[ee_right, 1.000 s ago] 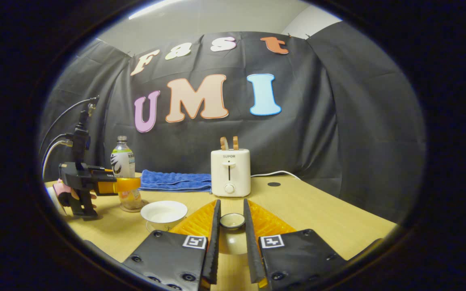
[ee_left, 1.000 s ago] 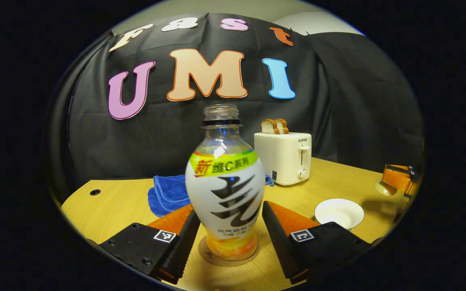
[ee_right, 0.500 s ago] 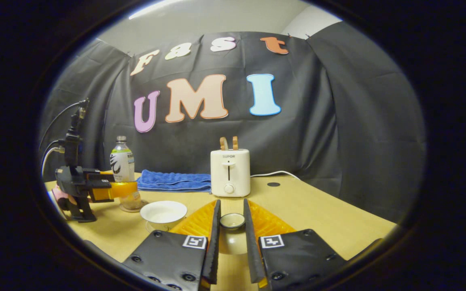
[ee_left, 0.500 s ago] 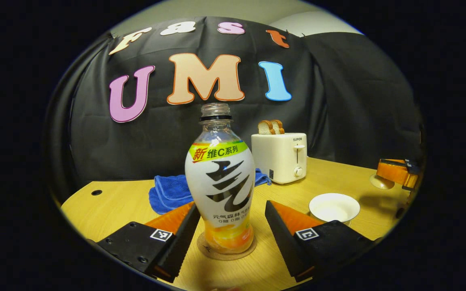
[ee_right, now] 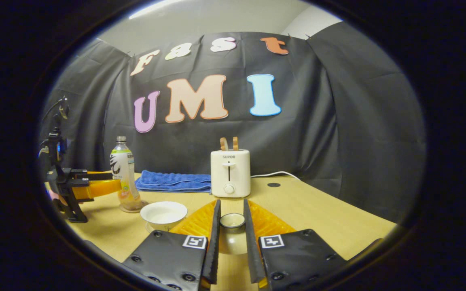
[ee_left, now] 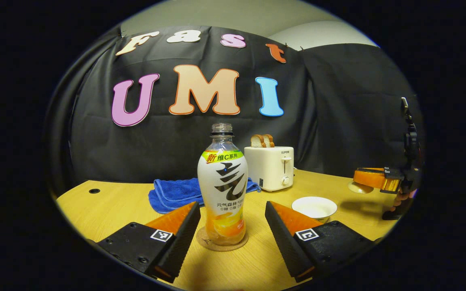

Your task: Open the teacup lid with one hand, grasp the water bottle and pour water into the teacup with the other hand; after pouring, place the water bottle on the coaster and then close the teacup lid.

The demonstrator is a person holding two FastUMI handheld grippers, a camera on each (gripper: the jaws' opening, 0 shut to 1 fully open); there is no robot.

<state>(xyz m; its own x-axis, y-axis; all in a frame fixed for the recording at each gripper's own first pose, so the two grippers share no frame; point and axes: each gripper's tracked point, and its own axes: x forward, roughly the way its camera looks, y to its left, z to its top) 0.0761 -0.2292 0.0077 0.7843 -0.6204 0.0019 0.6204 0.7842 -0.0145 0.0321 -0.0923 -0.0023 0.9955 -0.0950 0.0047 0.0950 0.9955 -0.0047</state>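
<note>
Standing behind the water bottle (ee_left: 222, 190): toaster (ee_left: 270, 167), blue towel (ee_left: 174, 194).

Bare table (ee_right: 306, 206) right of toaster (ee_right: 230, 173); towel (ee_right: 172, 181) and bottle (ee_right: 123, 171) leftward

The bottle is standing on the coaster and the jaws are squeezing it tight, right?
Not quite. The bottle does stand on the coaster, but the left gripper is open, its jaws apart on either side and not touching it. The left gripper view shows this.
</note>
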